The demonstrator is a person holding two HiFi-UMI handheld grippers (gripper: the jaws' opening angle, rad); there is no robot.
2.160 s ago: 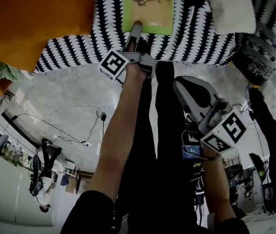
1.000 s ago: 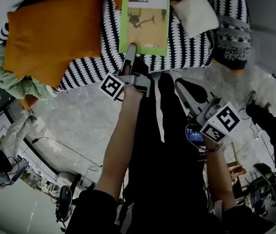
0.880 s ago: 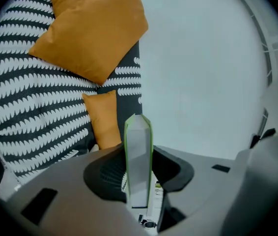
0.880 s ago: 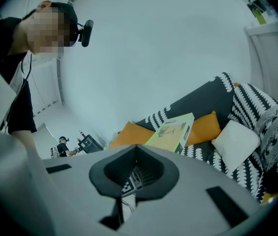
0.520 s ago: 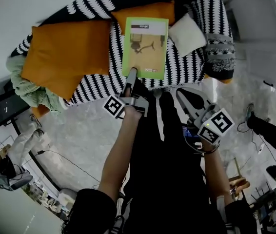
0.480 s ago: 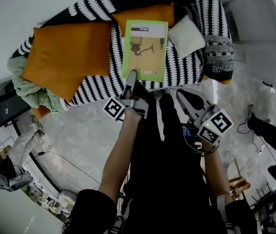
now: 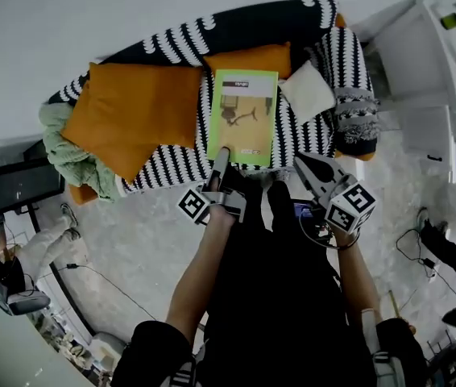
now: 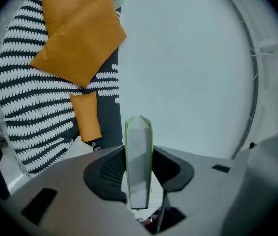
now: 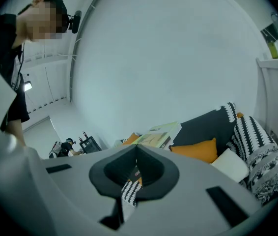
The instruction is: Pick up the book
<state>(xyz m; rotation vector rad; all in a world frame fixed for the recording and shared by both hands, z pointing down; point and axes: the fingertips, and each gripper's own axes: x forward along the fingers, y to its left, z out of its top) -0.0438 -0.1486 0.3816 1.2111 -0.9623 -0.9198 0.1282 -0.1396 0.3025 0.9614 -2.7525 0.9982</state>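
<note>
Book [image 7: 242,118] with the green cover is clamped at its near edge in my left gripper [image 7: 221,156]. In the left gripper view both pads press on it from either side, and I see it edge-on, a thin grey slab with green rims standing against the pale wall. From the head view its cover faces up at me, above the black-and-white patterned sofa [image 7: 172,164]. In the right gripper view it sits tilted and seems clear of the seat.

A large orange cushion [image 7: 131,115] lies to the left of the book. A smaller orange cushion [image 7: 248,59] is just beyond its far edge. A white cushion [image 7: 308,101] is just to its right. A green blanket [image 7: 71,156] is bunched at the sofa's left end.

My right gripper [image 7: 302,161] hangs near the book's near right corner, apart from it. Its fingertips are pressed together with nothing between them.
</note>
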